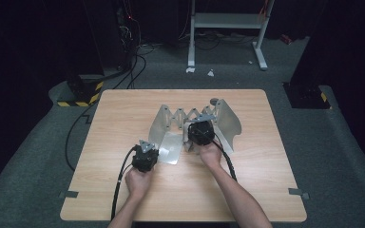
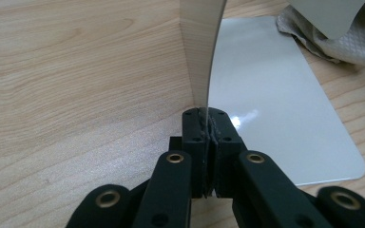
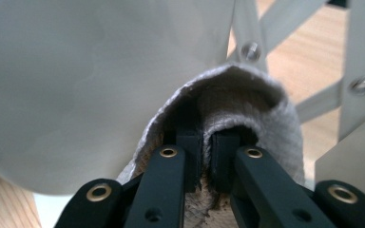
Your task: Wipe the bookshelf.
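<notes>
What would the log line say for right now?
left gripper: shut on metal panel | right gripper: shut on cloth | rack: on table

Metal folding rack (image 1: 176, 118), silver, scissor-link middle, centre of high view on desk; left panel upright, its flat base plate (image 2: 275, 109) lying beside; grey woven cloth (image 3: 247, 95) bunched between rack's panels, centre of frame.
</notes>
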Demonstrator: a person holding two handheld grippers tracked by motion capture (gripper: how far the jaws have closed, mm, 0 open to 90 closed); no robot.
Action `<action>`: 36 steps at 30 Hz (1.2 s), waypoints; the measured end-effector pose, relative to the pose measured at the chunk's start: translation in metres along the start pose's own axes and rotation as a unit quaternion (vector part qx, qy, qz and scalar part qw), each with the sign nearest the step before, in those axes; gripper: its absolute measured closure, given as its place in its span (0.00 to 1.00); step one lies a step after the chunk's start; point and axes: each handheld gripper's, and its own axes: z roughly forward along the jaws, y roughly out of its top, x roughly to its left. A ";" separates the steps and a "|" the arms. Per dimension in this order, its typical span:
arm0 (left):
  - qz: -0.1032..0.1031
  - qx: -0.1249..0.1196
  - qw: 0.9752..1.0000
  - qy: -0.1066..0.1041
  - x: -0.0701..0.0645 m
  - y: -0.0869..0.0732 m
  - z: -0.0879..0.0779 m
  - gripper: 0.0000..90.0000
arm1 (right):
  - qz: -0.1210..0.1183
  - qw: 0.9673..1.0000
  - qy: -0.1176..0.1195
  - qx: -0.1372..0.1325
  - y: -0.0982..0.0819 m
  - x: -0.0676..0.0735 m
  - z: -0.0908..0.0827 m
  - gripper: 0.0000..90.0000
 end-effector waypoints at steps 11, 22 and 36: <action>0.001 -0.001 1.000 0.001 0.001 0.000 0.000 0.96 | 0.004 0.999 0.007 0.031 -0.022 0.002 0.013 0.95; -0.001 -0.001 1.000 0.000 0.000 0.000 0.000 0.96 | -0.005 1.000 0.024 -0.015 -0.014 0.010 -0.019 0.95; -0.001 -0.001 1.000 0.000 0.000 0.000 0.000 0.96 | -0.020 0.997 0.032 -0.060 0.005 0.022 -0.054 0.95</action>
